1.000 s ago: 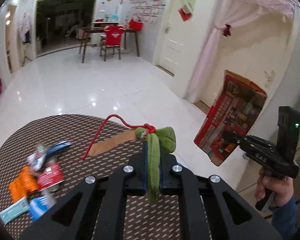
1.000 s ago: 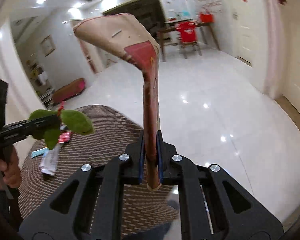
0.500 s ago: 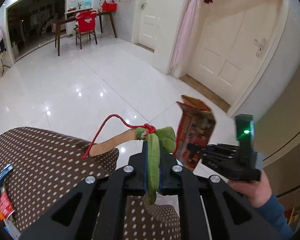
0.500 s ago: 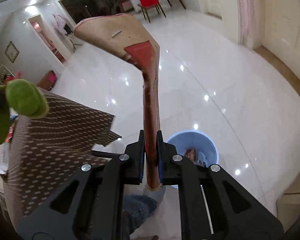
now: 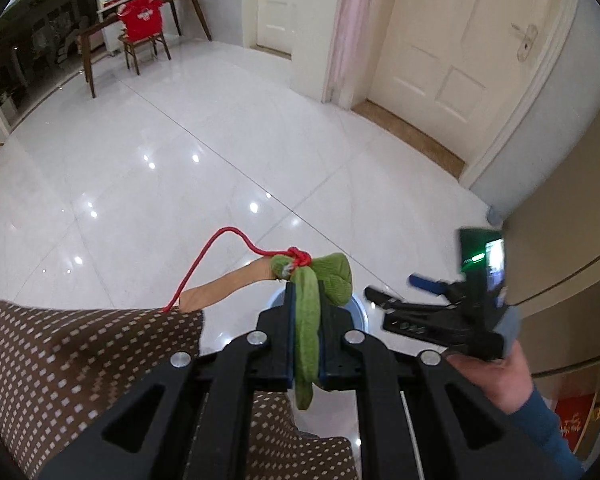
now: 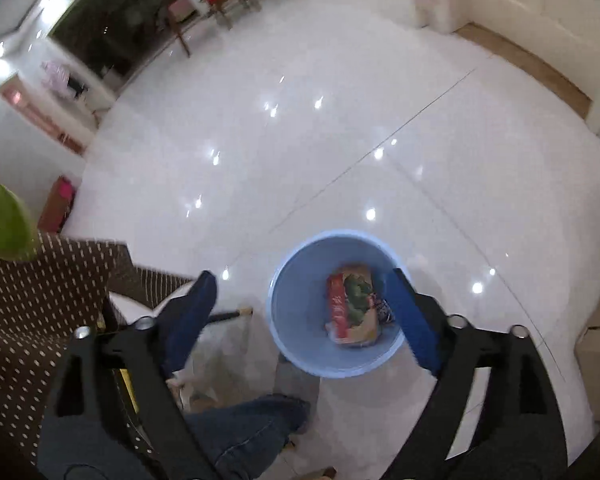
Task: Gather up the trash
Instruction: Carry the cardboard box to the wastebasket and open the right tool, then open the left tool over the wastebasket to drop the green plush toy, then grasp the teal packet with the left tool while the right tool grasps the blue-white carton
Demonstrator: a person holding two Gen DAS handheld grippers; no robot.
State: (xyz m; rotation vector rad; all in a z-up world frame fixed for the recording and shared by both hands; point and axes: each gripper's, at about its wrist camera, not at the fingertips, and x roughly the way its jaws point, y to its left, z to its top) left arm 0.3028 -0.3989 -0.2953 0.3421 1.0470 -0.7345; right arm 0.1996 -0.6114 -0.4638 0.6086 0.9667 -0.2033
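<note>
One claw, the right claw (image 6: 304, 300), has just sprung open, dropping the red box (image 6: 350, 306) into the blue bin (image 6: 284, 320); left claw (image 5: 306, 308) grips the green leaf (image 5: 306, 320), next to bin.

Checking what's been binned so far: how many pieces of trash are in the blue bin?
1 clearly: the red cardboard box lying inside the blue bin. Something dark sits beside it, and more may be hidden underneath.

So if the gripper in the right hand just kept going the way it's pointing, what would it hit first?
Most likely the blue bin: the open right gripper points down into it, so it would probably meet the red carton lying inside.
</note>
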